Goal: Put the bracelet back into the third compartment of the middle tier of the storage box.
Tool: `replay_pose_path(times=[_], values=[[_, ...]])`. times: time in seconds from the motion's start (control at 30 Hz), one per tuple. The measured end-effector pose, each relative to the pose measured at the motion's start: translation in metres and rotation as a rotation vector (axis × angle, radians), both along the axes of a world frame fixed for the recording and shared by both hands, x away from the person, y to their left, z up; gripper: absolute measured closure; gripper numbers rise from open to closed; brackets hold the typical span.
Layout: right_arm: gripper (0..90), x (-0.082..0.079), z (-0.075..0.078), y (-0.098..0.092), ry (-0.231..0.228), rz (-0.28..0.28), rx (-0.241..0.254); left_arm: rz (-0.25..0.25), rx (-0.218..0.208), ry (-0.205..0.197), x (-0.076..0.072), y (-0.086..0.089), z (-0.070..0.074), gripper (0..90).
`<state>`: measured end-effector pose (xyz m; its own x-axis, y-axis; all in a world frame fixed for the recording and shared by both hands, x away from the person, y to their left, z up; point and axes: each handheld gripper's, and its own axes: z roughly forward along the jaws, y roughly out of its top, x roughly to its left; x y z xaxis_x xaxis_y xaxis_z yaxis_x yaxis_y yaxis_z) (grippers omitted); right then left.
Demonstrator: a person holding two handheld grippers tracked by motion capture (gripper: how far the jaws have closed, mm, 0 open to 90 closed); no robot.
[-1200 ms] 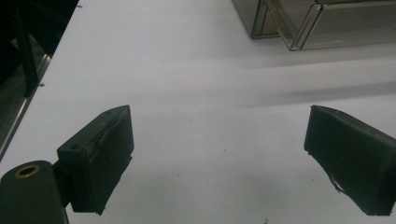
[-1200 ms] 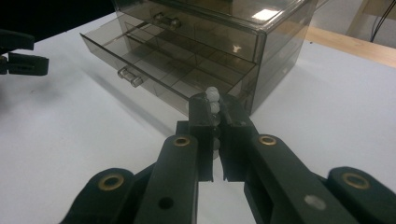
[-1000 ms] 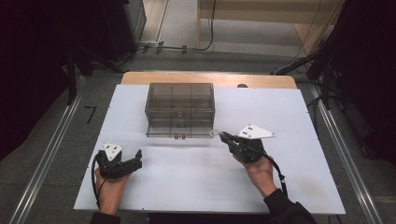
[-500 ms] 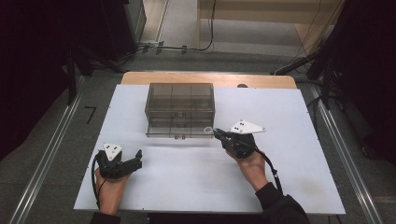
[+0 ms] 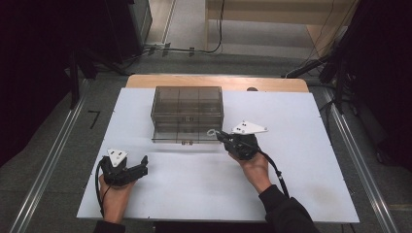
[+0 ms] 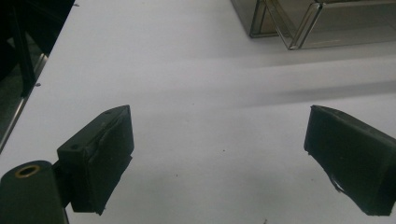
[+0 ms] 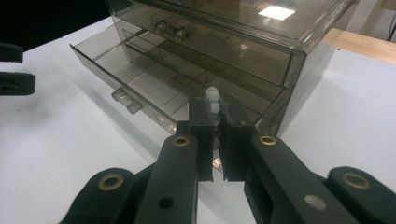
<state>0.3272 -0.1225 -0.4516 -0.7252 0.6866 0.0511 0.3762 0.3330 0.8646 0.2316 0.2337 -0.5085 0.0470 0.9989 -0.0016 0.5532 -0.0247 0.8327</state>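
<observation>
The small string of translucent white beads (image 7: 213, 100) is clamped between the closed jaws of the right gripper (image 7: 214, 109), poking out above the tips. Since a second ago this gripper has travelled from the worktop's right-hand area to the front right corner of the smoky transparent plastic drawer cabinet (image 5: 187, 104); the beads (image 5: 212, 132) now hang at the edge of its pulled-out lower drawer (image 7: 154, 84). Judged: delivery into a compartment is imminent. The drawer's dividers and right wall stand close. The left gripper (image 5: 137, 166) rests, jaws wide apart, empty, on the white worktop (image 5: 301, 160).
</observation>
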Motion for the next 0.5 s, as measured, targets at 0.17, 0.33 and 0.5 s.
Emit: replay_pose_path(times=[0.17,0.33,0.5], values=[[82.3,0.0037,-0.0016,0.0048,0.006,-0.002,0.0,0.0,0.0,-0.001,-0.0001,0.0003,0.0001,8.4],[82.3,0.0072,-0.0019,0.0077,0.007,-0.004,-0.005,0.01,-0.007,-0.012,-0.0003,0.0009,0.0014,8.5],[82.3,0.0087,-0.0002,0.0104,0.003,-0.004,-0.006,0.013,-0.009,-0.017,-0.0005,0.0011,0.0019,9.1]])
